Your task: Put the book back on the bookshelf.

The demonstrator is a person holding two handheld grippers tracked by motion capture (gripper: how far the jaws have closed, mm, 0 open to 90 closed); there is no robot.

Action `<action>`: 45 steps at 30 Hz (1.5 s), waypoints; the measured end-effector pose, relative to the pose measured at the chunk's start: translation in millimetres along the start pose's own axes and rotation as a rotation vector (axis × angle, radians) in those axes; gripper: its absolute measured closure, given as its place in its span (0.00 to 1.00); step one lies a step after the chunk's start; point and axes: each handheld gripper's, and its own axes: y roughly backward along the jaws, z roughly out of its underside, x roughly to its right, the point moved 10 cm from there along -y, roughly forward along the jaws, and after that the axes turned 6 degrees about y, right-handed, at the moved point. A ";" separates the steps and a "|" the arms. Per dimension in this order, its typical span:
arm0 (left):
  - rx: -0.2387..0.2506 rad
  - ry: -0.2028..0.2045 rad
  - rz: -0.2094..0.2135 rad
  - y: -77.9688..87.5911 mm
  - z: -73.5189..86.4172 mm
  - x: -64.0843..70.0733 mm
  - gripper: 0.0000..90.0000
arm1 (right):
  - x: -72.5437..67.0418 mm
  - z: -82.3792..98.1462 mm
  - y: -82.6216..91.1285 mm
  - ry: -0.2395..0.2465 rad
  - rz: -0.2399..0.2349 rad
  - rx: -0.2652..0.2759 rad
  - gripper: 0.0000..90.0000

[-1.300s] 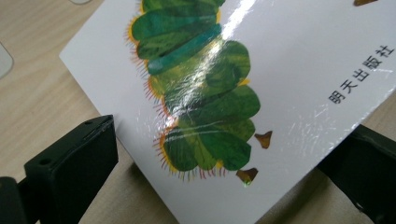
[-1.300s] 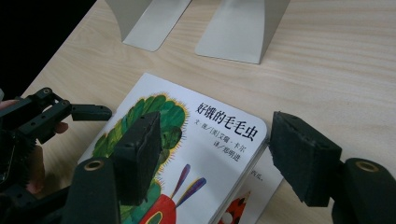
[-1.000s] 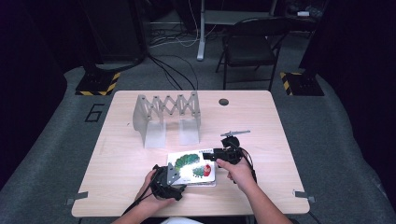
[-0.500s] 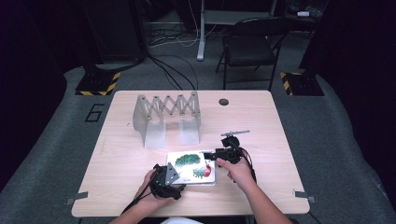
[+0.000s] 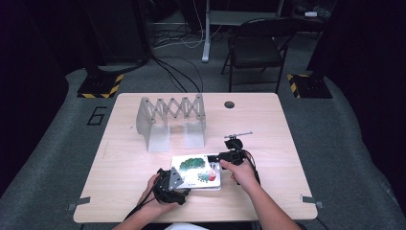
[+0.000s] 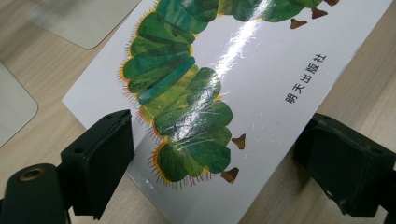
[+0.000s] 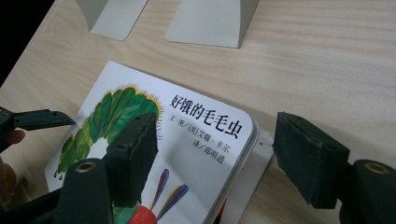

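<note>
A white picture book [image 5: 194,168] with a green caterpillar on its cover lies flat on the wooden table [image 5: 124,163], near the front edge. My left gripper [image 5: 183,180] hovers over the book's near left corner [image 6: 196,154]. Its jaws [image 6: 219,126] stand open, one on each side of the cover. My right gripper [image 5: 215,161] reaches in from the right, over the book's far right corner [image 7: 210,135]. That gripper [image 7: 217,123] is open and its jaws have just been opening. One jaw is above the cover and the other above bare table. The cover's corner sits slightly raised off the pages.
A grey accordion-style metal book rack [image 5: 171,119] stands behind the book, and its two feet [image 7: 210,21] lie close to the book's far edge. A small black stand with a thin rod [image 5: 237,136] sits just behind my right hand. A round cable hole [image 5: 229,104] is at the back.
My right gripper has sunk a little towards the book's corner, and its jaws stand wider apart. The left gripper and the book have stayed where they were.
</note>
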 end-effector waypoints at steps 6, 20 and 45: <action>0.002 0.000 0.000 -0.1 -0.1 -0.2 0.13 | 0.2 0.3 -6.0 0.007 -0.011 -0.005 0.33; 0.014 0.010 0.004 -0.4 0.0 0.5 0.13 | -5.1 4.2 -13.6 -0.009 -0.048 -0.038 0.33; -0.006 0.000 -0.006 1.2 0.4 1.1 0.14 | -11.0 8.7 -16.7 0.015 -0.074 -0.062 0.35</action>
